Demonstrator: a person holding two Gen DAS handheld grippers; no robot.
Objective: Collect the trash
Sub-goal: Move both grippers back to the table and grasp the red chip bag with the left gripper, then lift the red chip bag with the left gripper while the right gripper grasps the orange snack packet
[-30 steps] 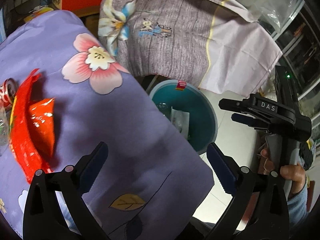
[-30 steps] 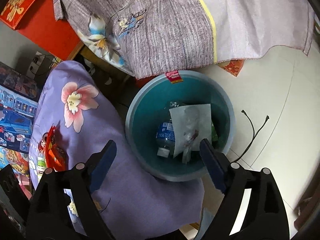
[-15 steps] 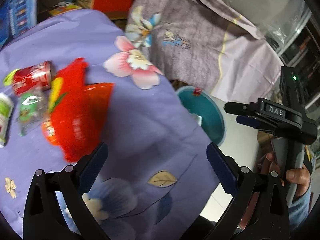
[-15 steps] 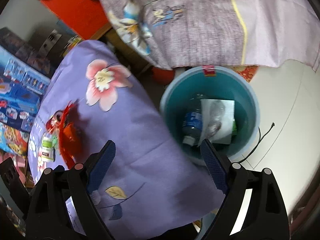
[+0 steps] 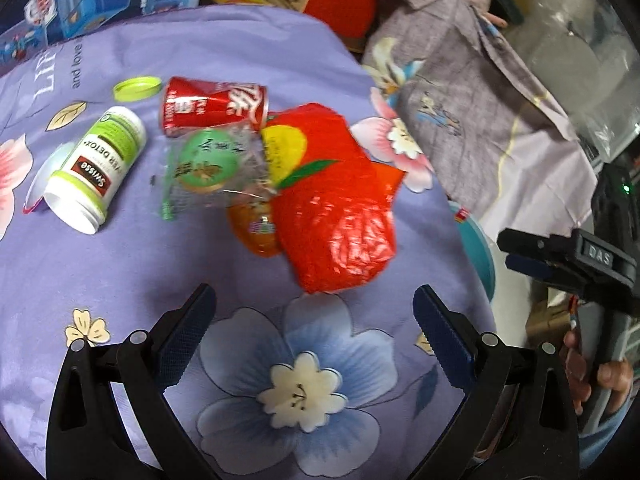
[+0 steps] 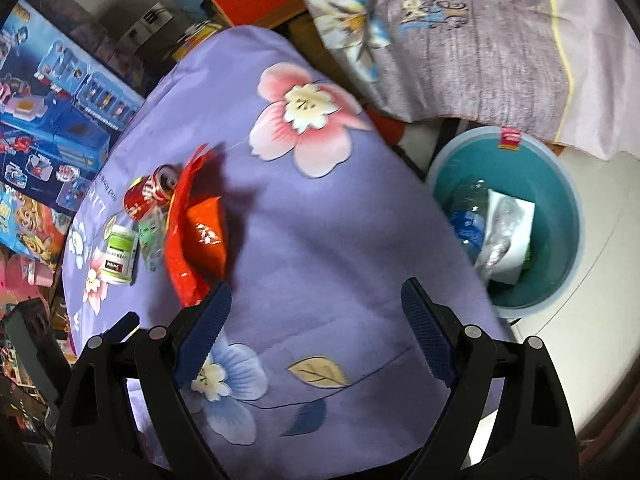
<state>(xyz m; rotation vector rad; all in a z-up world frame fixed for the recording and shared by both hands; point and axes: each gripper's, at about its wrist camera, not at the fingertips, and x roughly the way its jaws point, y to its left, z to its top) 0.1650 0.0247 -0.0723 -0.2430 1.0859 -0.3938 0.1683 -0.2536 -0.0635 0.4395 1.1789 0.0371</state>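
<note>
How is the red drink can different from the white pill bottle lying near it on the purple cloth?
The red can is red with white lettering; the pill bottle is white with a green and dark label. The can looks dented and crumpled; the bottle keeps its shape. The bottle's mouth is open, and a green cap lies apart from it. Both lie on their sides on the cloth, among other litter.

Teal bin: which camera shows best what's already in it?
The right wrist view: it looks into the teal bin, showing a plastic bottle and white paper. The left wrist view catches only an edge of its rim past the purple floral cloth.
</note>
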